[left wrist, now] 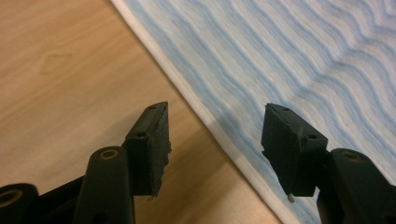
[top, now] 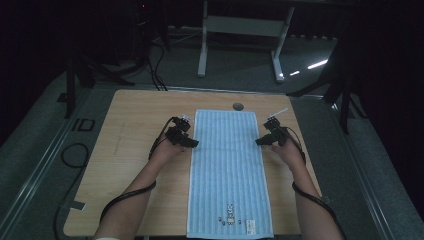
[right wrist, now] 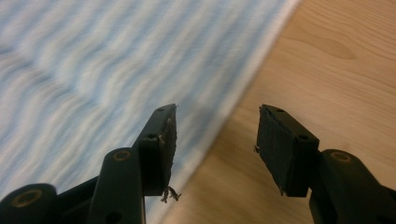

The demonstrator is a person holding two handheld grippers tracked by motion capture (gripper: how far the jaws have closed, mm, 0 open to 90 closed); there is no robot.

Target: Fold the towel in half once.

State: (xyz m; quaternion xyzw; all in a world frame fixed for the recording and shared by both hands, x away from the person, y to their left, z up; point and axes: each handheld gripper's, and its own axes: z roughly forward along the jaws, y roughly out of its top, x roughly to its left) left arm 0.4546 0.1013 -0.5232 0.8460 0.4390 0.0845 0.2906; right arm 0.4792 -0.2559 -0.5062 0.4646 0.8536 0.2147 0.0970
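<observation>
Blue towel [top: 227, 170] between hand-held grippers

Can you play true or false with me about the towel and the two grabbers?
1. The blue striped towel lies flat on the wooden table. True.
2. The left gripper is squeezing the towel. False: its jaws are open, standing over the towel's edge.
3. The right gripper is open. True.
4. Both grippers are on the same side of the towel. False: one is at each long edge.
5. The towel is red. False: it is light blue with stripes.
</observation>
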